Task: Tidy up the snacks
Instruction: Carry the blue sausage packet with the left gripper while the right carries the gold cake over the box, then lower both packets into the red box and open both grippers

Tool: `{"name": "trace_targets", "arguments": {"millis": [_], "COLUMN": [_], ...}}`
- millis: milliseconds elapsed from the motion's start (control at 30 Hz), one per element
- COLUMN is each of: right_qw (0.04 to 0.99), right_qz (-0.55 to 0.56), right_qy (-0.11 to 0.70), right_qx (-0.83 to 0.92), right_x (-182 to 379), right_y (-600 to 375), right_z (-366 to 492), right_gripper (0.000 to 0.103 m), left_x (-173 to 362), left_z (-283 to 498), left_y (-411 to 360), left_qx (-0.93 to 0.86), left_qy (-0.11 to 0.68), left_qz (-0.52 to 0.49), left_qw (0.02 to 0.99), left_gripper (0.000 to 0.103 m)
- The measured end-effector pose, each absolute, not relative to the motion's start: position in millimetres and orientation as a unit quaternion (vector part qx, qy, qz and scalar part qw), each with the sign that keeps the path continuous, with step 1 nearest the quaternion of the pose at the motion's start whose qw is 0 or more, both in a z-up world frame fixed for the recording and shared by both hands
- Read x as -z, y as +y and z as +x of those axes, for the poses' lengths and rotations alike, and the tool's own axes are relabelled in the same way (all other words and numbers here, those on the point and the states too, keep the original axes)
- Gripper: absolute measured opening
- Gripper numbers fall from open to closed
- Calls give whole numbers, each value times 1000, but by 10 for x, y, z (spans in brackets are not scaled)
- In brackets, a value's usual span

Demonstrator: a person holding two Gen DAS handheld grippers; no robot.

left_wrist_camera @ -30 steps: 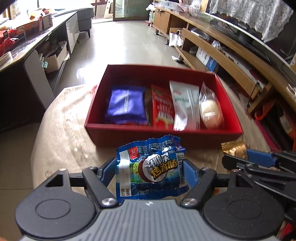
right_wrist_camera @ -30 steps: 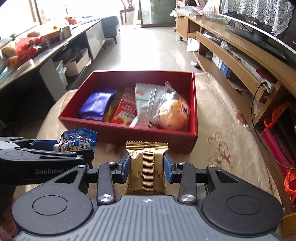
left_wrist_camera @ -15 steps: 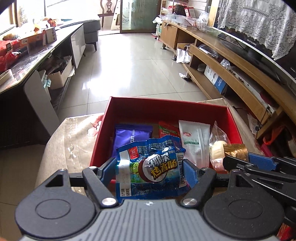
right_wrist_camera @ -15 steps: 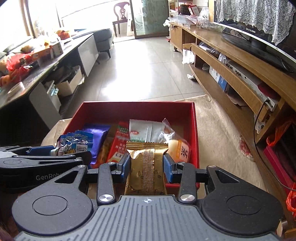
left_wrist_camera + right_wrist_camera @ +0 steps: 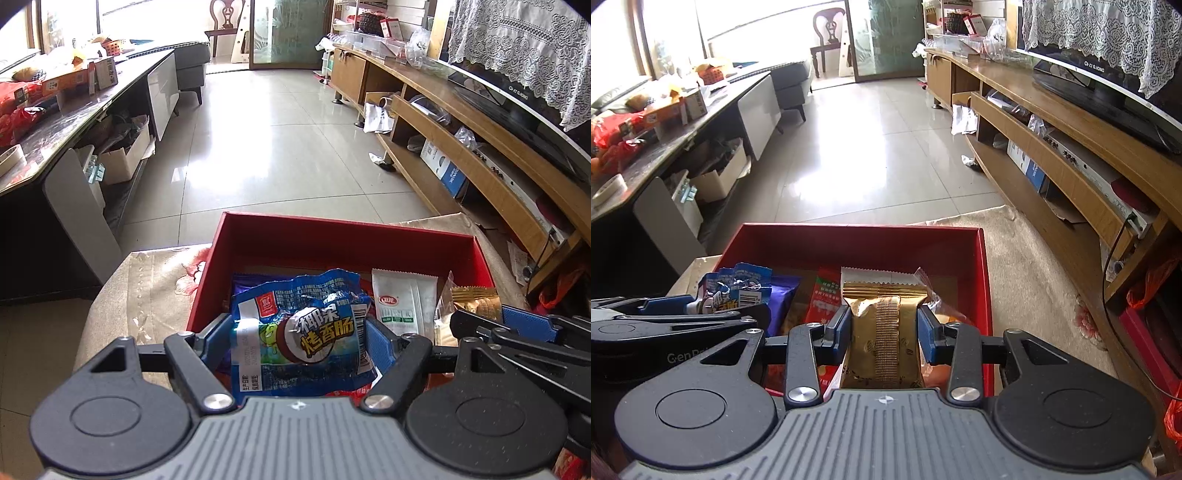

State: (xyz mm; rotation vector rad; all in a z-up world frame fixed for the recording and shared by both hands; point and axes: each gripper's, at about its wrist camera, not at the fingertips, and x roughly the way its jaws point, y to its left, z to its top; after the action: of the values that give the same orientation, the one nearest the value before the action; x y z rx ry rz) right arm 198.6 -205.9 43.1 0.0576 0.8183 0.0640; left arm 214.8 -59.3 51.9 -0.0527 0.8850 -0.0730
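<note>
My left gripper is shut on a blue sausage snack packet, held over the left part of the red box. My right gripper is shut on a gold-wrapped snack, held over the box's right half. Each gripper shows in the other's view, the right one beside the left, the left one beside the right. In the box lie a purple packet, a red packet, a white sachet and a clear bag, partly hidden by the held snacks.
The box rests on a table with a beige patterned cloth. A wooden TV cabinet runs along the right, a dark cluttered counter along the left, tiled floor beyond.
Both grippers moved forward with their snacks, from in front of the box's near wall to above its inside. Both grips are unchanged.
</note>
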Motion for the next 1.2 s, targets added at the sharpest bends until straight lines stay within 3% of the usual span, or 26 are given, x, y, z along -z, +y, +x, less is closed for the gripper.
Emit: {"name": "trace_targets", "arguments": {"millis": [1200], "right_qw": [907], "right_qz": [17], "right_qy": [421], "right_qx": [-25], "right_x": [-122], "right_y": [-2018], "right_z": [2280], "right_gripper": [46], "left_x": [-132], "left_z": [2423], "left_y": [-683], "left_qx": [1], "left_qy": [461], "left_qz": [-6], "left_qw": [887], "left_gripper": [70]}}
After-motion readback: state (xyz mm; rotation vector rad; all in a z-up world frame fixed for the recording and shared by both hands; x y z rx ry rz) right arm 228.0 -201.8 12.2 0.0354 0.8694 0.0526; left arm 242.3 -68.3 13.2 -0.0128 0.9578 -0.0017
